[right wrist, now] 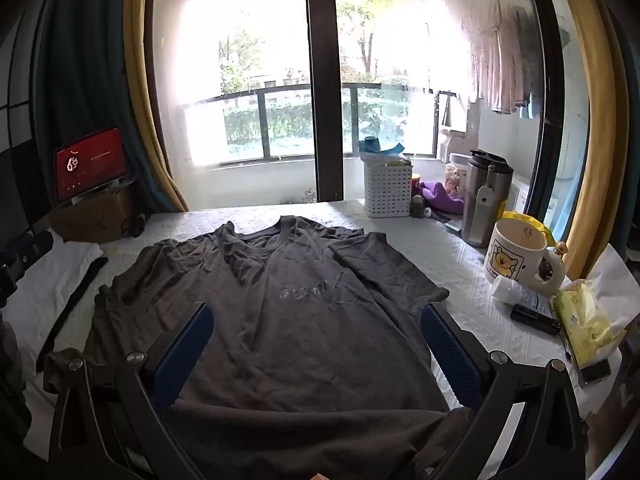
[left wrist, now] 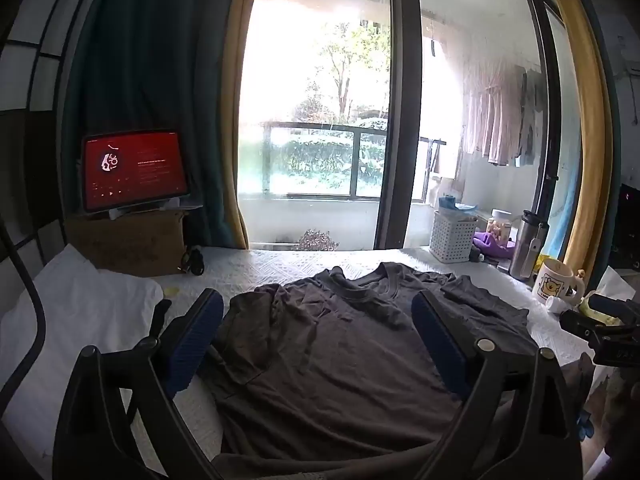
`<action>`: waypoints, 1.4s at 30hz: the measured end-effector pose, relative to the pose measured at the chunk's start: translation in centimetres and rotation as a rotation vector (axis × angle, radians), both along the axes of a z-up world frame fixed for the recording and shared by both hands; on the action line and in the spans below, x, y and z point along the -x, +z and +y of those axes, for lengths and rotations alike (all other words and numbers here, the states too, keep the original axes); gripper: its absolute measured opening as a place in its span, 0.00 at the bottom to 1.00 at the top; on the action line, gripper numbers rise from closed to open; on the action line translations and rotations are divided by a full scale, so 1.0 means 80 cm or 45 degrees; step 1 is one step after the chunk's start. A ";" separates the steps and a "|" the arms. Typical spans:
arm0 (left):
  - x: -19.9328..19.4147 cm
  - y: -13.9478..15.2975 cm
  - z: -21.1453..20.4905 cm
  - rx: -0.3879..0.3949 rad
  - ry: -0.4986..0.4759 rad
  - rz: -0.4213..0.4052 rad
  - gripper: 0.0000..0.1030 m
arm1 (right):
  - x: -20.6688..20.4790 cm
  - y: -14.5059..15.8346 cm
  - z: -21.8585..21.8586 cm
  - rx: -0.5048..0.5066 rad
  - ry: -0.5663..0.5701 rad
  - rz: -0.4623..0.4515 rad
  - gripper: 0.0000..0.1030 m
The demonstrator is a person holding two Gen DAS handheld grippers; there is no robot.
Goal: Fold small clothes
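A tablet [left wrist: 135, 170] is glowing red on a cardboard box [left wrist: 128, 244] at the far left. A white basket [right wrist: 387, 191], steel flask [right wrist: 482, 198] and bear mug [right wrist: 516, 252] are standing along the right, near a tissue pack [right wrist: 588, 322].

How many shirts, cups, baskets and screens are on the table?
Shirts: 1, the dark grey T-shirt
Cups: 2, the bear mug and the steel tumbler
Baskets: 1, the white basket
Screens: 1, the red tablet
Total: 5
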State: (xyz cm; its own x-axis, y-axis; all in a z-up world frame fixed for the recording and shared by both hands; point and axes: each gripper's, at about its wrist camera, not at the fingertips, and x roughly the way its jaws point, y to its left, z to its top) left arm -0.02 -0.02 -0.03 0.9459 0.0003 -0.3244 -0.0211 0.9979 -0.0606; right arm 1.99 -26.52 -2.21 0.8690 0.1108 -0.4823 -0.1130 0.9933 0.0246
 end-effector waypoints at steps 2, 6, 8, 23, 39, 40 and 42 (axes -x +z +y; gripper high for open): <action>0.000 -0.001 -0.001 -0.008 0.007 0.002 0.93 | -0.001 0.001 0.000 -0.011 0.000 -0.009 1.00; -0.005 0.005 -0.001 0.015 0.007 0.009 0.93 | -0.003 0.001 -0.001 -0.009 0.002 0.003 1.00; -0.009 0.007 0.004 0.030 0.007 0.026 0.93 | -0.004 0.002 -0.002 -0.010 0.002 0.009 1.00; 0.002 -0.002 0.005 0.001 0.051 -0.035 0.93 | -0.007 0.006 0.002 0.019 -0.005 -0.013 1.00; 0.003 0.002 0.009 0.023 0.019 -0.020 0.93 | -0.007 0.008 0.003 0.030 -0.006 -0.017 1.00; 0.002 0.003 0.010 0.023 0.018 -0.021 0.93 | -0.007 0.008 0.003 0.029 -0.006 -0.016 1.00; 0.003 0.003 0.011 0.031 0.015 -0.021 0.93 | -0.007 0.008 0.003 0.030 -0.006 -0.016 1.00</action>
